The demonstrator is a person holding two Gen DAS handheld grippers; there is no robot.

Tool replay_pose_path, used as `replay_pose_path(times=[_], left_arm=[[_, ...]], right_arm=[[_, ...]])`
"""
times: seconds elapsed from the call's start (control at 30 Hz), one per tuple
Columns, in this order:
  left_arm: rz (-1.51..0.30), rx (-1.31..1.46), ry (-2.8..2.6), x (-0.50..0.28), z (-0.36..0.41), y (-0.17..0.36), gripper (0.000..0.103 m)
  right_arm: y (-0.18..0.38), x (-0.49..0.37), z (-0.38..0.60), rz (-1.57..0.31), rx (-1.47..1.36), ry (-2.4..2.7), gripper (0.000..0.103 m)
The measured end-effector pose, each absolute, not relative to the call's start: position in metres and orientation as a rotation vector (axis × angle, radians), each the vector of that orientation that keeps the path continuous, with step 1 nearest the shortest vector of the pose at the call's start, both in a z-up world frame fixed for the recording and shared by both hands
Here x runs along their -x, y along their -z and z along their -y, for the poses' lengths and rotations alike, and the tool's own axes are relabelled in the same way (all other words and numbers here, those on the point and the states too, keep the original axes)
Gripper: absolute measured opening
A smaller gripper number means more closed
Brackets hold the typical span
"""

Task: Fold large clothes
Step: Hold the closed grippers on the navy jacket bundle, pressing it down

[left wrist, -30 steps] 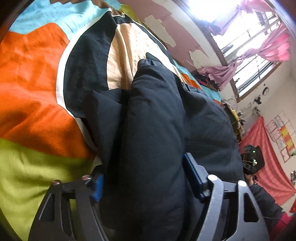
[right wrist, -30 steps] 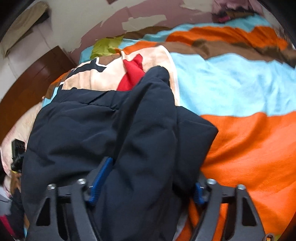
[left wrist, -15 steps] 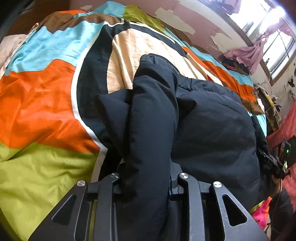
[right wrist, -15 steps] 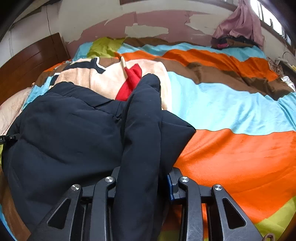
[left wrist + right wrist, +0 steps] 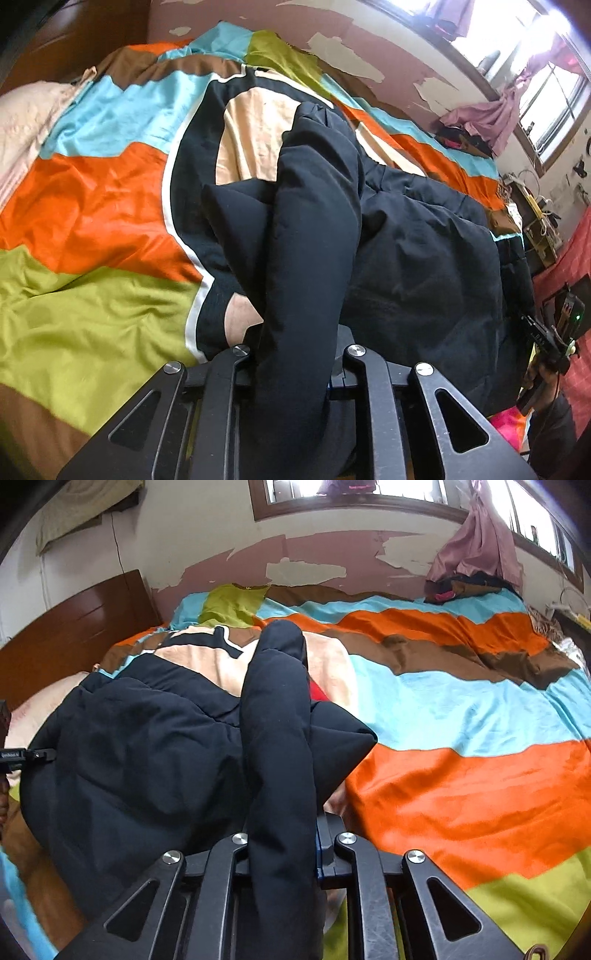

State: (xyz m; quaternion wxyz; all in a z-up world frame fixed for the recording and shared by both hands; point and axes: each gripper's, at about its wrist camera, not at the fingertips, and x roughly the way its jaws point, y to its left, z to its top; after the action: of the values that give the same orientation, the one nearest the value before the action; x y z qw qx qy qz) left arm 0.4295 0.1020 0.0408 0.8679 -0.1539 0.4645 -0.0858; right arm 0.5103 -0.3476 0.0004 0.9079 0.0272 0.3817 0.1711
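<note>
A large dark navy padded jacket [image 5: 417, 258] lies on a bed with a striped, many-coloured cover [image 5: 92, 206]. My left gripper [image 5: 295, 365] is shut on a thick ridge of the jacket's left side, which rises up the middle of the left wrist view. My right gripper [image 5: 282, 845] is shut on a like ridge of the jacket [image 5: 129, 753] at its right side. The fingertips are hidden by the cloth. The bed cover [image 5: 461, 790] spreads to the right in the right wrist view.
A wooden headboard [image 5: 74, 627] stands at the bed's far left. A peeling pink wall [image 5: 314, 554] and windows with pink curtains [image 5: 476, 542] run behind the bed. A pile of clothes [image 5: 461, 585] lies at the far corner. A pale pillow [image 5: 29, 122] lies near the headboard.
Both grippers closed from wide open onto the jacket's ridges, then lifted and pulled back, so more of the bed and wall shows.
</note>
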Motion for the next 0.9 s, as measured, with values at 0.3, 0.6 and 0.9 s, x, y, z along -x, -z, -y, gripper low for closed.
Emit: replay_pose_path(times=[0.3,0.6,0.9], left_arm=[[-0.987,0.282,0.195,-0.381,-0.087,-0.072,0.014],[-1.006,0.283,0.209,-0.338,-0.083,-0.072,0.014],[-1.072,0.292,0.203,-0.330,-0.085,-0.030,0.014]], right_arm=[[-0.042,-0.452,0.359,-0.815,-0.105,-0.382,0.014],[-0.059,-0.401,0.362,-0.847,-0.106,-0.390,0.014],[-0.024,-0.378,0.360,-0.903,-0.120,-0.372,0.014]])
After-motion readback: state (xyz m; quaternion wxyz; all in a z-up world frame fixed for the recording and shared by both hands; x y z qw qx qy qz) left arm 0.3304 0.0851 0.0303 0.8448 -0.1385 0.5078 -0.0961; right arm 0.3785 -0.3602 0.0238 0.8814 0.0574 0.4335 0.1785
